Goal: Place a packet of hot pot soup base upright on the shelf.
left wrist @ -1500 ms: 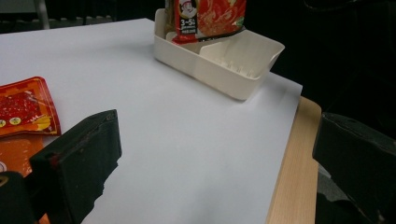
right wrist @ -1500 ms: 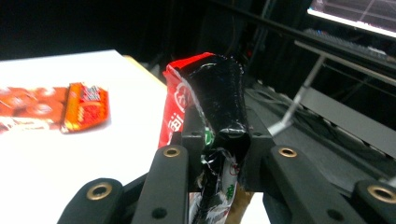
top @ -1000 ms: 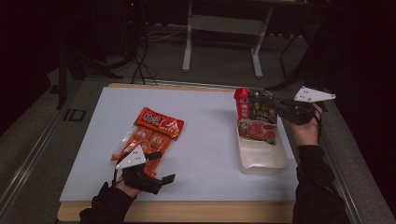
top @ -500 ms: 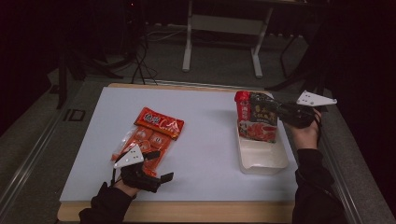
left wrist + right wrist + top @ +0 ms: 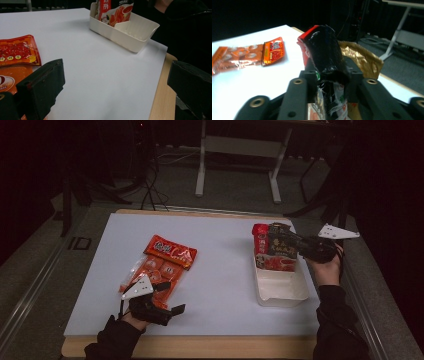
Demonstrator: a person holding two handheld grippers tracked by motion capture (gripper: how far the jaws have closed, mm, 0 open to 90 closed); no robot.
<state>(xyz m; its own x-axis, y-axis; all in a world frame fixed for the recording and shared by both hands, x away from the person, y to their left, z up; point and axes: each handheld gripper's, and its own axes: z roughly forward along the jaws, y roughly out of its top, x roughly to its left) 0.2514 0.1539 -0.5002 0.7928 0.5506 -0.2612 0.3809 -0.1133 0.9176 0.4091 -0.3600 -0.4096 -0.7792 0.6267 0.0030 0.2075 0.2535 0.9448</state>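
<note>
Right tool (image 5: 280,234) pinches upright packet (image 5: 274,251), long axis vertical.

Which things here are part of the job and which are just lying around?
In use:
right tool, shut on the snack packet
white bin
flat orange packets
left tool, open

Lying about:
metal stand
floor cables
</note>
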